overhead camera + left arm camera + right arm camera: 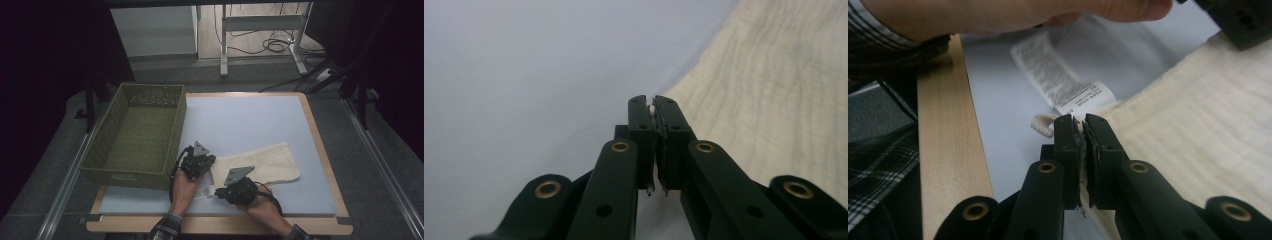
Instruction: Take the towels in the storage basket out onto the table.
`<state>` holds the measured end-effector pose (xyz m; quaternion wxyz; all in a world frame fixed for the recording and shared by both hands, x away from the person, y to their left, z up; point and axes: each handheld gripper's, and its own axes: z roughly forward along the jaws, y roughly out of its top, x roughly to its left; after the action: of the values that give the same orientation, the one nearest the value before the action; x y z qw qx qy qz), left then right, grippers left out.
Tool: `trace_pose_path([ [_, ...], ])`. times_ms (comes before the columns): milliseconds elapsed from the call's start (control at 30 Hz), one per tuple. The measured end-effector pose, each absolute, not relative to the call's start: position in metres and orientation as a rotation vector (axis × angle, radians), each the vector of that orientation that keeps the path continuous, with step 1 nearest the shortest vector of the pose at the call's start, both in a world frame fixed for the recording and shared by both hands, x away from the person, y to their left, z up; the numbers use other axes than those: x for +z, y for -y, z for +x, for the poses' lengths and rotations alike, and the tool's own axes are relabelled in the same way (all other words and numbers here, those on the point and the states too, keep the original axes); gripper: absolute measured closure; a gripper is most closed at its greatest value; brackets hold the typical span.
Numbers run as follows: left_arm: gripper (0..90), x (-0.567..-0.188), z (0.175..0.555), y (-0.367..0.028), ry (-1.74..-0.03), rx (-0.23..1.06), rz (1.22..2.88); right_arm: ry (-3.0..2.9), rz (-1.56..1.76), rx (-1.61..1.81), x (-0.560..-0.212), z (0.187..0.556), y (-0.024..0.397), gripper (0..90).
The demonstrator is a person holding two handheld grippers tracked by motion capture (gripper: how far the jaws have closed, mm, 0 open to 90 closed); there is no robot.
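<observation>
A cream knitted towel (270, 162) lies flat on the pale blue mat (250, 120), near its front. My left gripper (211, 164) sits at the towel's left end. In the left gripper view its jaws (653, 102) are pressed together with a sliver of white cloth between the pads, at the towel (774, 90) edge. My right gripper (218, 192) is at the towel's near left corner. In the right gripper view it (1079, 120) is shut on the towel (1208, 110) corner, just below the white care label (1068, 82) and a small hanging loop (1042, 125).
A green woven basket (125, 177) stands on the left side of the table, close to my left gripper. The table's wooden front edge (948, 150) runs beside my right gripper. A person's left hand (998, 15) and checked sleeve lie just past the label.
</observation>
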<state>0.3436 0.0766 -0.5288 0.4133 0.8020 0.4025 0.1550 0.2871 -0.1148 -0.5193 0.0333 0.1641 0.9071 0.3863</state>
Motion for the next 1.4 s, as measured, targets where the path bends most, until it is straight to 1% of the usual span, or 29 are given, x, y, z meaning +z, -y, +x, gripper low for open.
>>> trace_pose_path([
  [267, 87.0, -0.513, 0.352, -0.061, -0.929, 0.369, 1.984, -2.724, 0.562, 1.256, -0.502, 0.288, 0.145, 84.7],
  [633, 86.7, -0.501, 0.369, -0.026, -0.839, 0.339, 2.010, -2.626, 0.657, 1.290, -0.492, 0.290, 0.191, 84.6],
  [1033, 86.3, -0.497, 0.390, 0.017, -0.765, 0.338, 2.044, -2.541, 0.793, 1.279, -0.491, 0.298, 0.238, 84.6],
  [1400, 86.0, -0.495, 0.405, 0.052, -0.711, 0.324, 2.061, -2.477, 0.855, 1.235, -0.495, 0.302, 0.269, 84.6],
])
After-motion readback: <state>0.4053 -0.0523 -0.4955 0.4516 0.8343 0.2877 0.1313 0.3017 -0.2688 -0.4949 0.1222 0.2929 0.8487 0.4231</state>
